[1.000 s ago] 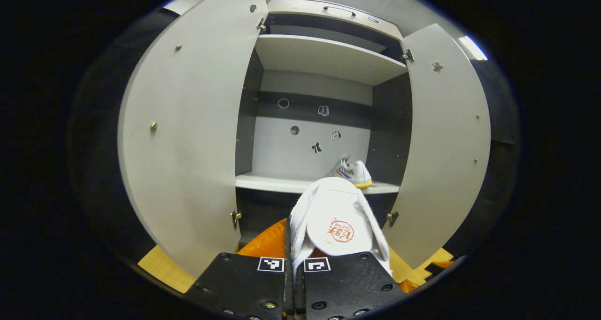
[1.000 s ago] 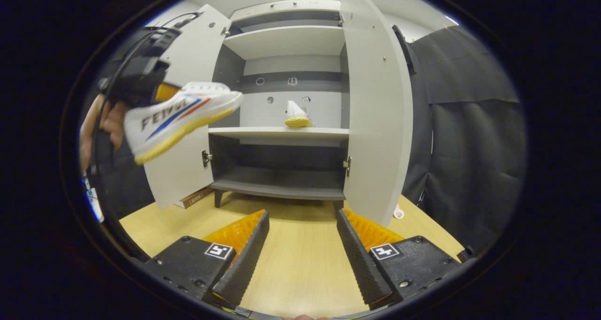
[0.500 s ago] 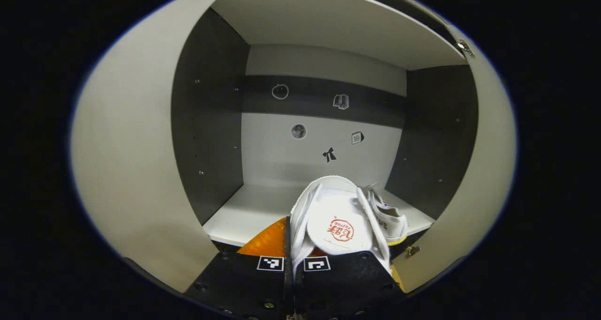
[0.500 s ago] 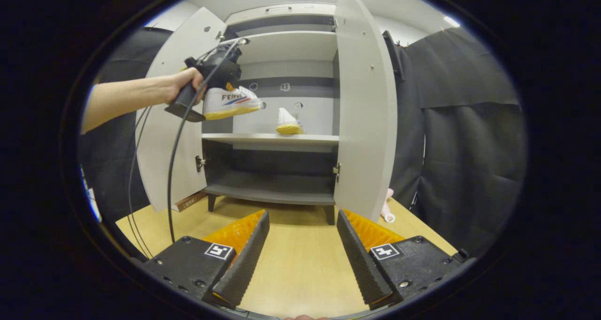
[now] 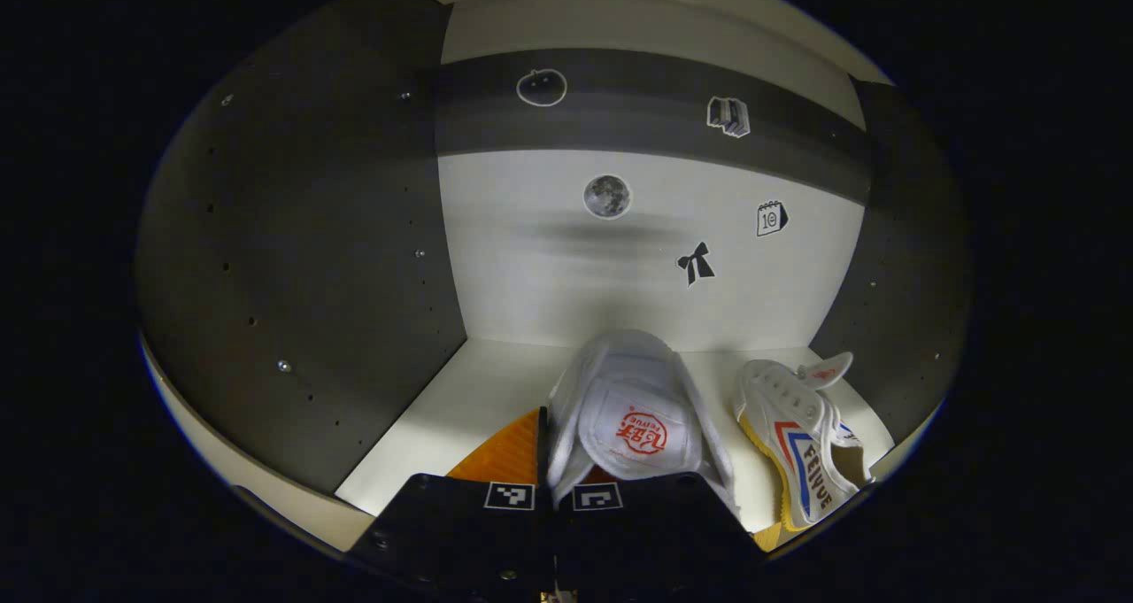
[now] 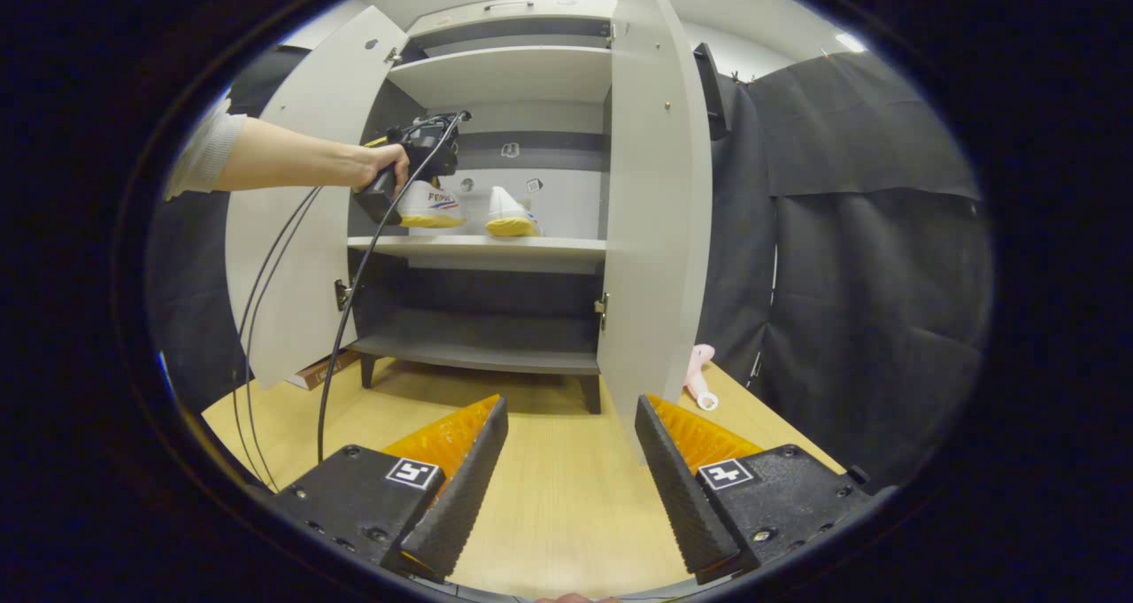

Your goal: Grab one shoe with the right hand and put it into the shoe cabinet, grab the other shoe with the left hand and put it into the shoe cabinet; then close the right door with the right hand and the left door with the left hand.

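The shoe cabinet (image 6: pixel 496 258) stood tall on the wooden floor (image 6: pixel 566 497), both doors swung wide: the left door (image 6: pixel 301 196) behind the reaching arm, the right door (image 6: pixel 655 222) edge-on toward the camera. Black cloth (image 6: pixel 867 258) hung as the booth's wall to the right, and a small pink object (image 6: pixel 699 377) lay on the floor by the right door's foot. In the right gripper view a person's hand (image 6: pixel 385 171) held the left gripper (image 6: pixel 423 156) inside the cabinet above the middle shelf (image 6: pixel 496 246), a cable (image 6: pixel 354 293) trailing down from it. And there it was in the left gripper view: the left gripper's jaws were clamped on the heel of the held shoe (image 5: pixel 633 408), toe pointing at the back panel (image 5: pixel 620 258), low over the shelf; whether its sole touched the shelf could not be told. The other shoe (image 5: pixel 801 439) already sat on that shelf just to the right, close beside the held one. The right gripper (image 6: pixel 571 448) hung back over the floor, jaws wide apart, holding nothing. Small stickers (image 5: pixel 607 196) dotted the back panel.
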